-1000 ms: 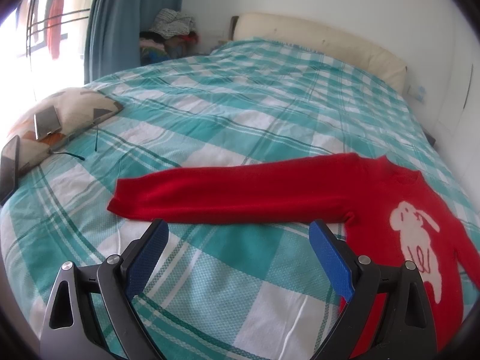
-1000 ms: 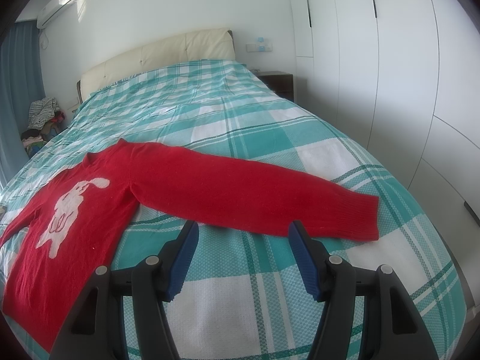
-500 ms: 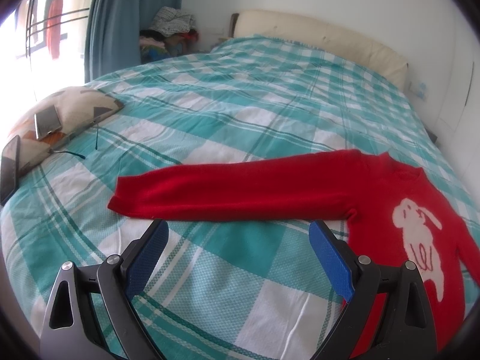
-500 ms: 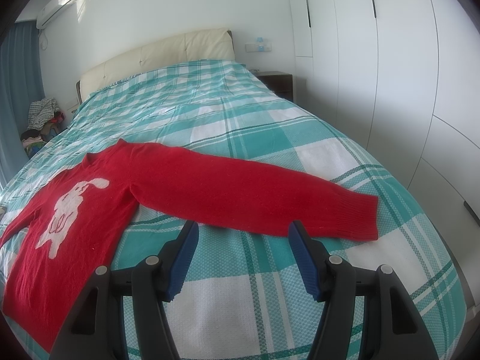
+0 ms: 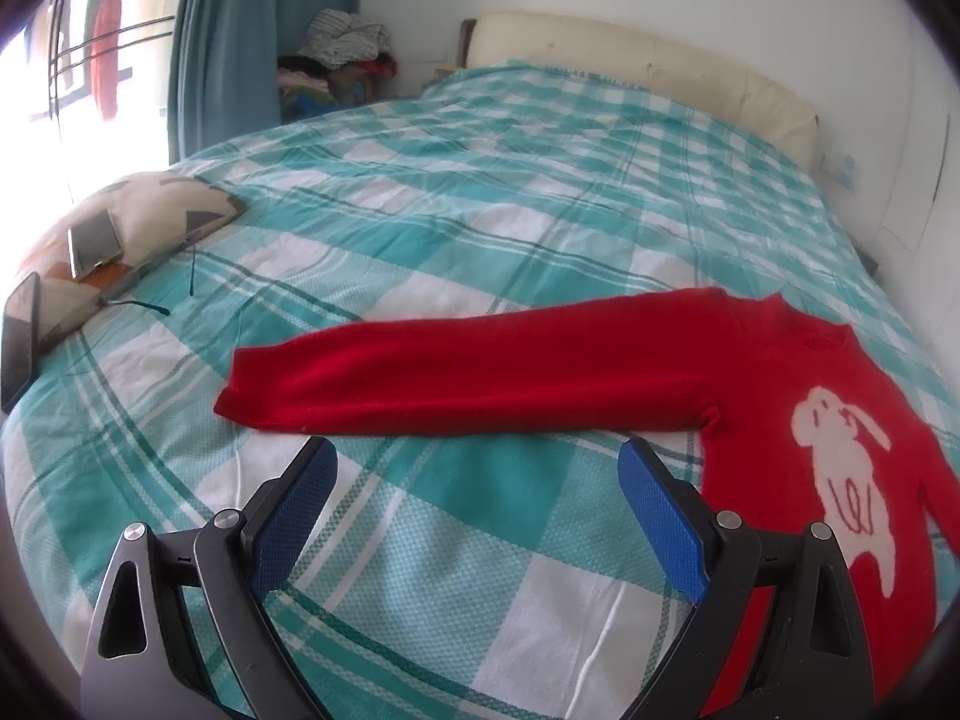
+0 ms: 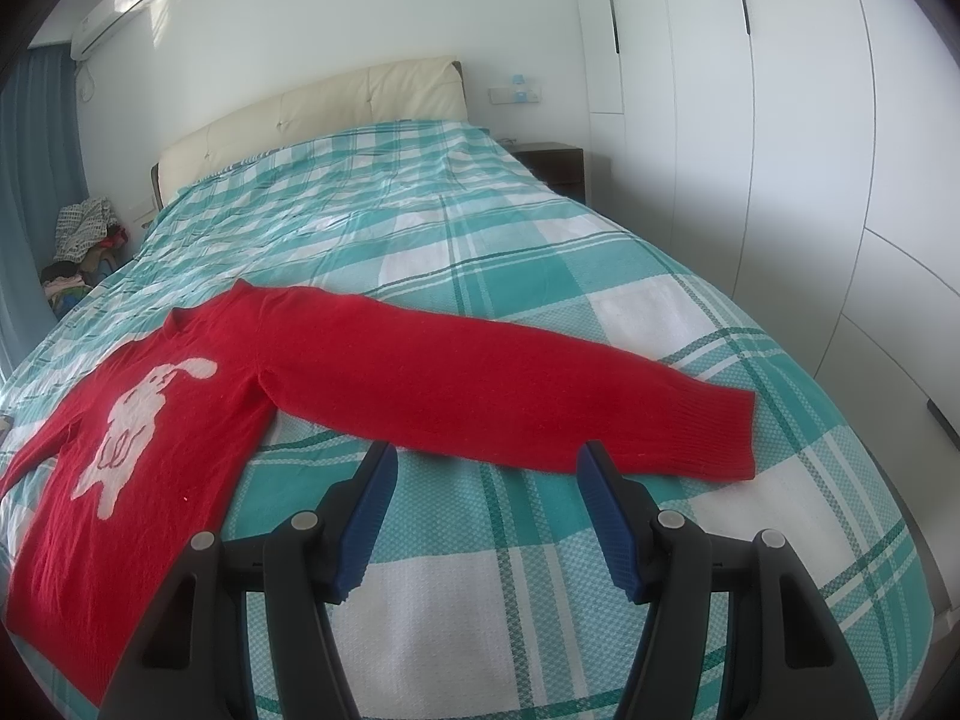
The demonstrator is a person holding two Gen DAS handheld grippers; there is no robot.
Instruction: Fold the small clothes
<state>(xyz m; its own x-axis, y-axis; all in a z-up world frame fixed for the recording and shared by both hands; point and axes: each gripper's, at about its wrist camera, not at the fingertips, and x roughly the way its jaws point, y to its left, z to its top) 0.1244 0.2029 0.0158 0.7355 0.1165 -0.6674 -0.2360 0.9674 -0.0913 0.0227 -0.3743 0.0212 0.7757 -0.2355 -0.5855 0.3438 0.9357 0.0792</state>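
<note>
A red knitted sweater with a white rabbit motif (image 5: 780, 396) lies flat, front up, on a bed covered in teal-and-white checked fabric (image 5: 480, 210), both sleeves spread out sideways. The left gripper (image 5: 477, 468) hovers near one sleeve, jaws wide apart and empty. The right gripper (image 6: 486, 474) hovers near the other sleeve, jaws apart, holding nothing.

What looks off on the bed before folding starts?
Nothing damaged or spilled. The red sweater lies flat, sleeves spread. Only oddities: two phones resting on the patterned pillow at the bed's edge, and a clothes pile in the far corner.
</note>
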